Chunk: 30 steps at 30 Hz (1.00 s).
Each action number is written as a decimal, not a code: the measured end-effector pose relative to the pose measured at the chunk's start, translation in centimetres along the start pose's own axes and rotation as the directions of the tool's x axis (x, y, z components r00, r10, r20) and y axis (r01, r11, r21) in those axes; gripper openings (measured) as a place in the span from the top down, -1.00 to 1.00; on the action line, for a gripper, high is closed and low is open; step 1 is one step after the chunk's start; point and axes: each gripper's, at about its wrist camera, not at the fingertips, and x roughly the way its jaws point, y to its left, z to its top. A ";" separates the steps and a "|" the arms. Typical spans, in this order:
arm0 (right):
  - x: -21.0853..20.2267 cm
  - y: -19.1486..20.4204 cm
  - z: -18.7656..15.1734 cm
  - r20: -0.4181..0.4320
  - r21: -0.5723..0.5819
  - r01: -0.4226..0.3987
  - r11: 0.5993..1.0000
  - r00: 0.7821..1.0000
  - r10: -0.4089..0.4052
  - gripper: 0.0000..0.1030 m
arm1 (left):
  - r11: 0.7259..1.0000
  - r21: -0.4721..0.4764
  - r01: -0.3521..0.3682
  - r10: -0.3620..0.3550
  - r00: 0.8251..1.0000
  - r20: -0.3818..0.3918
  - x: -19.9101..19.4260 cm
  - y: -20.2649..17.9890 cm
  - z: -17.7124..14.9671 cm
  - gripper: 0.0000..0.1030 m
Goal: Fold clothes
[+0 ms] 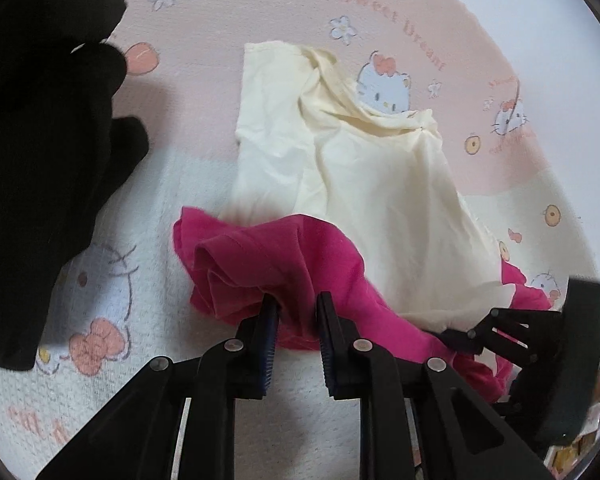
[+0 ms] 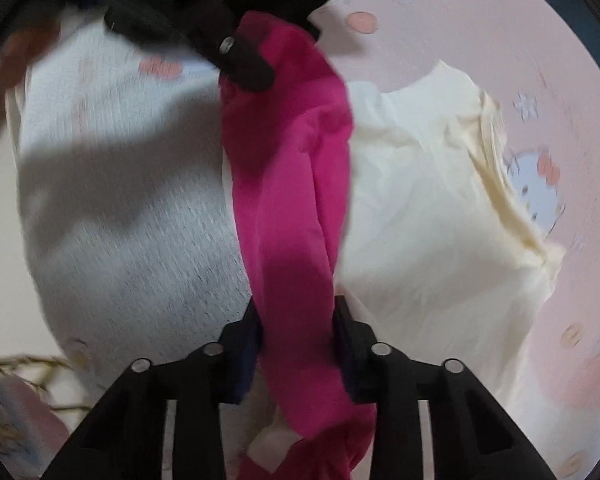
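A bright pink garment [image 1: 252,264] is bunched and stretched between my two grippers above a patterned blanket. In the left wrist view my left gripper [image 1: 296,308] is shut on one crumpled end of it. My right gripper [image 1: 480,328] shows at the lower right edge, on the other end. In the right wrist view the pink garment [image 2: 292,184] hangs as a twisted band from my right gripper [image 2: 296,312], whose jaws press on it, up to my left gripper [image 2: 244,68]. Under it a cream garment [image 1: 380,184] lies partly spread and creased on the blanket, also visible as the cream garment [image 2: 420,200] in the right wrist view.
A black garment [image 1: 40,140] lies heaped at the left in the left wrist view. The pink and white cartoon-cat blanket [image 1: 220,60] covers the whole surface, and the blanket [image 2: 120,220] shows bare to the left of the pink band.
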 end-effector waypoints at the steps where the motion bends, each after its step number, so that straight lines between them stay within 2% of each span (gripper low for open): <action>1: -0.4 -0.7 0.1 0.004 0.039 -0.030 0.999 1.000 0.030 0.52 | 1.000 0.006 0.010 -0.010 1.000 0.004 -0.1 -0.2 0.2 0.67; 3: -0.5 -2.0 0.5 0.002 0.138 -0.094 0.986 0.995 0.095 0.58 | 1.000 0.022 0.016 -0.017 1.000 0.010 -0.2 -0.8 0.8 0.67; 6: -0.1 -4.8 0.5 -0.018 0.313 -0.188 0.931 0.979 0.204 0.66 | 0.999 0.044 0.030 -0.030 0.999 0.014 0.0 -1.7 2.0 0.67; 11: 1.0 -9.1 0.0 0.011 0.532 -0.304 0.790 0.936 0.353 0.69 | 0.993 0.103 0.049 -0.052 0.998 0.026 0.6 -3.4 3.9 0.67; 12: 0.8 -9.4 -0.1 0.015 0.551 -0.308 0.775 0.933 0.360 0.69 | 0.992 0.118 0.048 -0.052 0.998 0.028 0.8 -3.8 4.3 0.67; 14: 0.7 -9.9 -0.5 0.016 0.561 -0.296 0.773 0.938 0.347 0.69 | 0.990 0.133 0.053 -0.057 0.998 0.025 1.3 -4.4 5.0 0.67; 17: 0.6 -10.3 -1.3 0.021 0.572 -0.293 0.766 0.939 0.344 0.69 | 0.990 0.104 0.100 -0.101 0.995 0.006 2.3 -4.6 6.1 0.67; 19: 0.7 -10.6 -2.1 0.034 0.603 -0.312 0.734 0.929 0.367 0.69 | 0.989 0.089 0.120 -0.120 0.993 -0.005 3.0 -4.8 6.8 0.67; 25: 0.7 -12.0 -3.8 0.055 0.680 -0.325 0.658 0.917 0.396 0.69 | 0.980 0.154 0.123 -0.118 0.992 -0.039 4.7 -7.0 8.0 0.67; 27: 0.9 -12.6 -4.5 0.063 0.711 -0.323 0.625 0.914 0.400 0.69 | 0.982 0.150 0.117 -0.111 0.993 -0.045 5.1 -7.2 8.1 0.67; 29: 1.3 -13.1 -5.2 0.066 0.739 -0.319 0.594 0.911 0.407 0.69 | 0.990 0.120 0.078 -0.069 0.994 -0.080 5.6 -7.0 8.2 0.64; 30: 1.5 -13.2 -5.4 0.061 0.745 -0.309 0.591 0.914 0.401 0.69 | 0.992 0.105 0.073 -0.061 0.992 -0.112 5.9 -6.8 8.3 0.60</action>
